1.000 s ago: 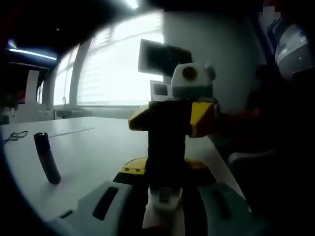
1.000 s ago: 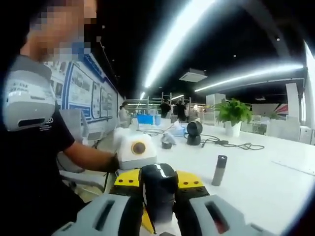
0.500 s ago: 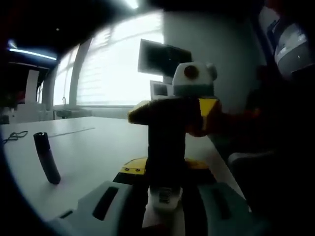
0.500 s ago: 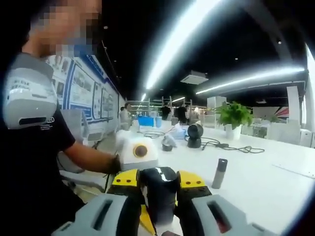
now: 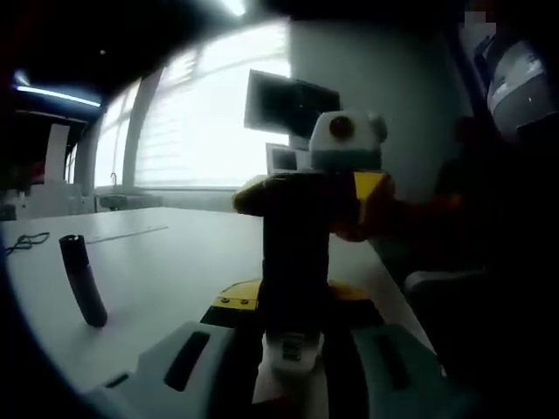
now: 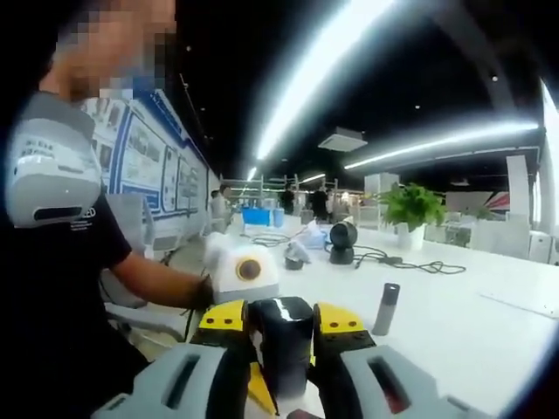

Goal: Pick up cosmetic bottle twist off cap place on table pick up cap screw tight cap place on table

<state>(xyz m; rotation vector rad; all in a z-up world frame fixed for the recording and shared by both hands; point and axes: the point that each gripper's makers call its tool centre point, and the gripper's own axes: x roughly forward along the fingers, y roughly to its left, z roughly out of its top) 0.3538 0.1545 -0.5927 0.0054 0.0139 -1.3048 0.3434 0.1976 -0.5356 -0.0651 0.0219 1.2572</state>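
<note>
Standing apart, maybe upright: dark tube (image 5: 83,281)

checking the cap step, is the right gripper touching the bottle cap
Touching. In the right gripper view the right gripper has both jaws pressed against the dark cap with no gap; the left gripper holds the bottle beyond it.

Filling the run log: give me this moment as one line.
left gripper: shut on dark cosmetic bottle | right gripper: shut on its top end | slim dark tube: standing on white table
</note>
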